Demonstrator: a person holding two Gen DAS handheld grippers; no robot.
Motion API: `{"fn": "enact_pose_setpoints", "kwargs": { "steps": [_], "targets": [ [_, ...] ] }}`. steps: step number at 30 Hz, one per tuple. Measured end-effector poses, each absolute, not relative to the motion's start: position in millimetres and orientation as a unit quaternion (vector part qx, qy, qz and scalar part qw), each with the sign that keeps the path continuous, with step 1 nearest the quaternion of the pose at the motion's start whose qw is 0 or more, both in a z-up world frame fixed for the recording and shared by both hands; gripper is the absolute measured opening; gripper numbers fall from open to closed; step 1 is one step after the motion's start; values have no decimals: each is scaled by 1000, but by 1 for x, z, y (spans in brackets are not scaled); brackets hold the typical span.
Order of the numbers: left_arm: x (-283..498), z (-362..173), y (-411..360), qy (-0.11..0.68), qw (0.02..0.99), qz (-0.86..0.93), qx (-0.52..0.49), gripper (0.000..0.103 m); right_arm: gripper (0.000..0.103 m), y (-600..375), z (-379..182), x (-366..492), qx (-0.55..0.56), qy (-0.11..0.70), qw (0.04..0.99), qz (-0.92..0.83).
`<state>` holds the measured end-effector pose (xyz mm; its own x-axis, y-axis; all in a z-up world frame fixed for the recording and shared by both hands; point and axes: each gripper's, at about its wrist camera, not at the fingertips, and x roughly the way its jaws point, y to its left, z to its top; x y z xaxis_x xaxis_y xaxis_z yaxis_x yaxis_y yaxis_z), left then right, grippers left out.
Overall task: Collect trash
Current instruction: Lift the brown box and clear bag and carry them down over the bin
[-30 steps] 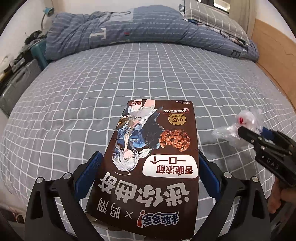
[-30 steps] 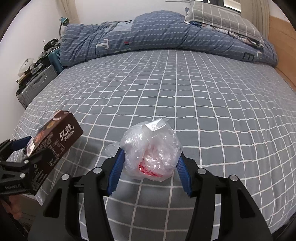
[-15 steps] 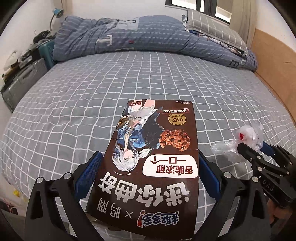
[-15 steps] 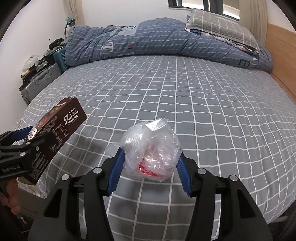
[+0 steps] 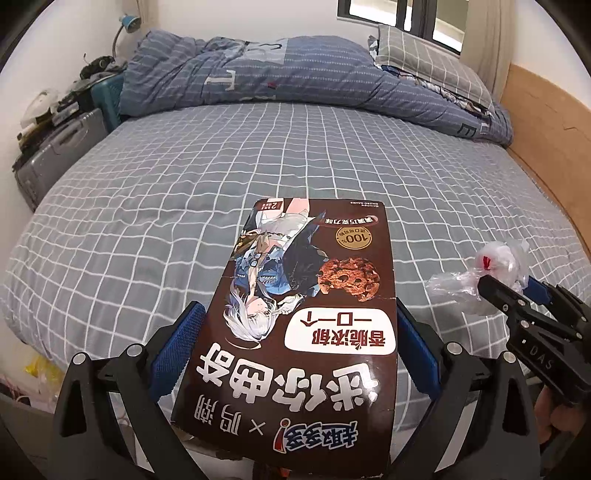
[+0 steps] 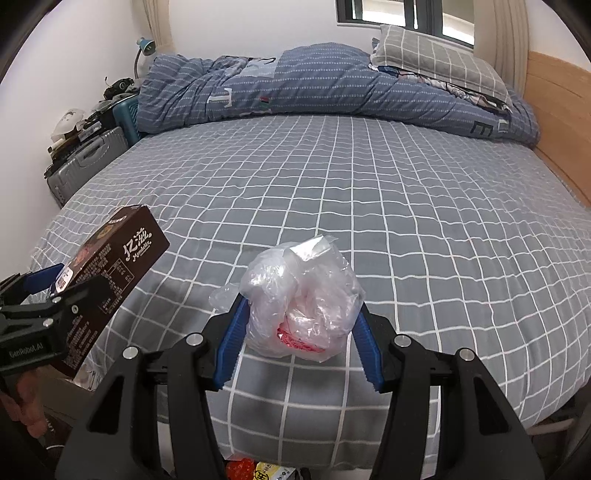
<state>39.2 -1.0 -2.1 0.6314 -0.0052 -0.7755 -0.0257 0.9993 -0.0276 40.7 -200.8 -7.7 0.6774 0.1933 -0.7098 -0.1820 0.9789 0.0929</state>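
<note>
Your left gripper is clamped on the flat brown cardboard cookie box, blue pads pressing its two long edges, box lifted clear of the bed. Your right gripper is closed on the crumpled clear plastic bag with something red inside, also held in the air. The bag is the likelier loss: the pads squeeze soft film, so a quick swing could let it slide out between them. The box is pinched only at its near end; tilt it hard and the far end could lever it loose. Both would drop onto the grey white-checked bedsheet or off its near edge. Compared with a second ago, both grips look unchanged, but you have drawn back and a little up: more of the sheet's near edge shows, and beyond it the rumpled blue quilt and the window have come further into view
</note>
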Motion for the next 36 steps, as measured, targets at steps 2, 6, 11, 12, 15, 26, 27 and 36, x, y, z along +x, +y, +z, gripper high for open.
{"fn": "enact_pose_setpoints", "kwargs": {
  "steps": [2,6,11,12,15,26,27,36],
  "targets": [
    [32,-1,-1,429,903,3,-20,95,52,-201,-6,35,10,390,915,105],
    [16,-1,-2,429,903,-1,-21,95,52,-202,-3,19,15,388,915,109],
    [-3,0,-4,429,903,-4,-23,95,52,-205,-2,1,19,388,915,110],
    [-6,0,-4,429,903,-4,-25,95,52,-206,-3,-3,20,390,914,111],
    [-17,1,-7,429,903,-2,-28,95,52,-204,-5,-12,17,393,912,114],
    [-56,-2,-12,433,901,-2,-32,95,52,-198,-7,-49,13,393,912,121],
    [-60,-3,-13,434,900,-2,-32,95,52,-197,-6,-53,12,392,912,122],
    [-87,-9,-13,444,896,-4,-35,95,52,-194,-19,-75,10,407,905,123]
  ]
}}
